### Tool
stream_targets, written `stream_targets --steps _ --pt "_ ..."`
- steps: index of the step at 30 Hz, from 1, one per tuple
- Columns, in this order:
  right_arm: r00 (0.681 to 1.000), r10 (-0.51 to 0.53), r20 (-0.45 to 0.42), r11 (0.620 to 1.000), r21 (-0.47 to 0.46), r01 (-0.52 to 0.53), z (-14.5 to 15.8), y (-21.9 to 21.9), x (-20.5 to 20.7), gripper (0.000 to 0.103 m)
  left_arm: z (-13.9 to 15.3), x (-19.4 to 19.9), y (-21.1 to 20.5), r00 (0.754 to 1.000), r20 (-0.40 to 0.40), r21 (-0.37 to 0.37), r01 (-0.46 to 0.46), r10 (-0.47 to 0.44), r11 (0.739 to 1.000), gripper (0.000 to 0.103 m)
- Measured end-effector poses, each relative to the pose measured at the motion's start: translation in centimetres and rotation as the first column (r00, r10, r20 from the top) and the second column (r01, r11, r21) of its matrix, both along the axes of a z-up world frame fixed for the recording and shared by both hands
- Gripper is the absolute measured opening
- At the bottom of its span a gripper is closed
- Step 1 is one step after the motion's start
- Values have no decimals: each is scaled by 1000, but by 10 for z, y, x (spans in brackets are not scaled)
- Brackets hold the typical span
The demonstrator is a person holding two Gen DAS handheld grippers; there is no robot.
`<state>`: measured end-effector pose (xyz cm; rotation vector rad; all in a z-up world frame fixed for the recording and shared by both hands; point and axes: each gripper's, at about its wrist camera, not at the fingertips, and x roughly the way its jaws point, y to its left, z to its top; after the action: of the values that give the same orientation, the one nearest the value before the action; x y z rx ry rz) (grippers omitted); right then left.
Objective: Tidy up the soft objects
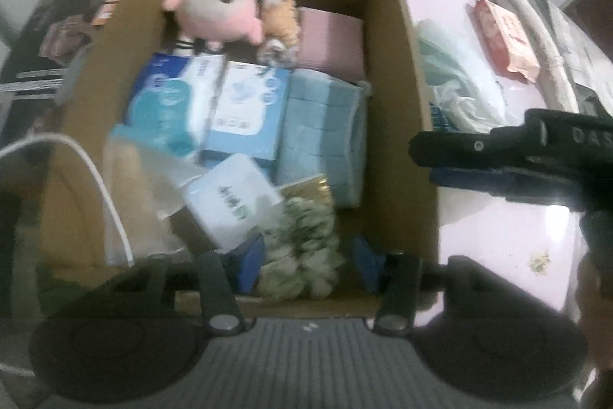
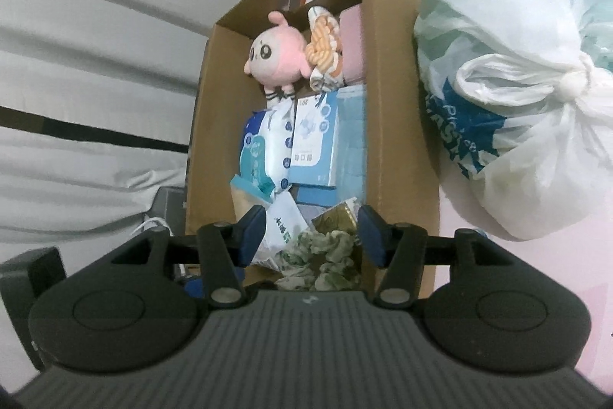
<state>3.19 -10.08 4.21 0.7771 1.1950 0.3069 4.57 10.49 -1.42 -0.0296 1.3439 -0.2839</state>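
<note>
A: What does the left camera see?

B: The left gripper hangs over a cardboard box. Its blue fingers are apart. A green-and-white scrunchie lies between them in the box's near corner. I can't tell if they touch it. A pink plush toy sits at the far end.

A: And the right camera?

B: The right gripper is over the same box, fingers apart, gripping nothing. The scrunchie lies below, beside a white tissue pack. A tied plastic bag sits right of the box.

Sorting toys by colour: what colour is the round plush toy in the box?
Pink with a pale face; the plush toy shows best in the right wrist view.
</note>
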Motion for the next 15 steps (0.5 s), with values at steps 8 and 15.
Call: stream_targets --steps 8,15 --pt "998 -59 9 998 4 59 2 -11 -13 54 -64 11 -22 975 -222 -47 9 -19 999 51" --pt "993 -116 9 993 9 116 2 -26 -27 61 -59 3 -16 981 -194 -31 2 -8 1000 65"
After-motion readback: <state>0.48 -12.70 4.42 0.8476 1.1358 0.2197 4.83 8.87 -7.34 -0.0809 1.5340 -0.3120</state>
